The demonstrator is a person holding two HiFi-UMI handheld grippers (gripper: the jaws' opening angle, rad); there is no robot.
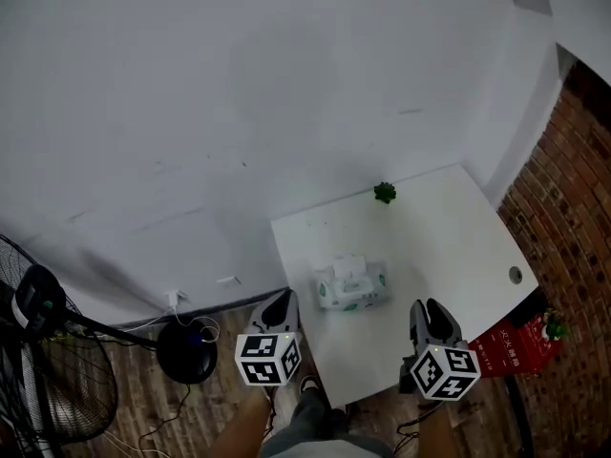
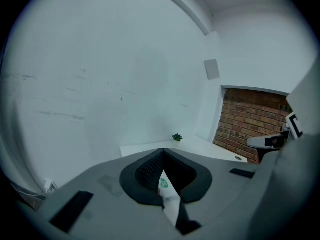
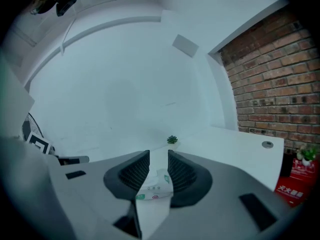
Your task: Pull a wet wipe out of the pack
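**Both grippers short of the pack, nothing gripped**

Surroundings: a white table (image 1: 449,227) is set against a white wall. A small green plant (image 1: 385,193) is noted at its far edge and a round cable hole (image 1: 516,275) near its right edge. A brick wall (image 1: 563,189) is seen to the right, with a red box (image 1: 516,348) low beside the table. A standing fan (image 1: 43,370) and a black round base (image 1: 186,351) with cables are seen on the wooden floor at the left.

Wet wipe pack (image 1: 351,289): it is laid flat on the near half of the table. A white piece stands up from its top; wipe or lid cannot be told.

Left gripper (image 1: 280,305): it is held at the table's near-left corner, left of the pack and apart from it, pointing away from the person. The jaw tips meet and nothing is clamped.

Right gripper (image 1: 430,311): it is held over the near edge, right of the pack and apart from it. The jaws are parted by a narrow gap, through which the pack is seen beyond. Nothing is held.
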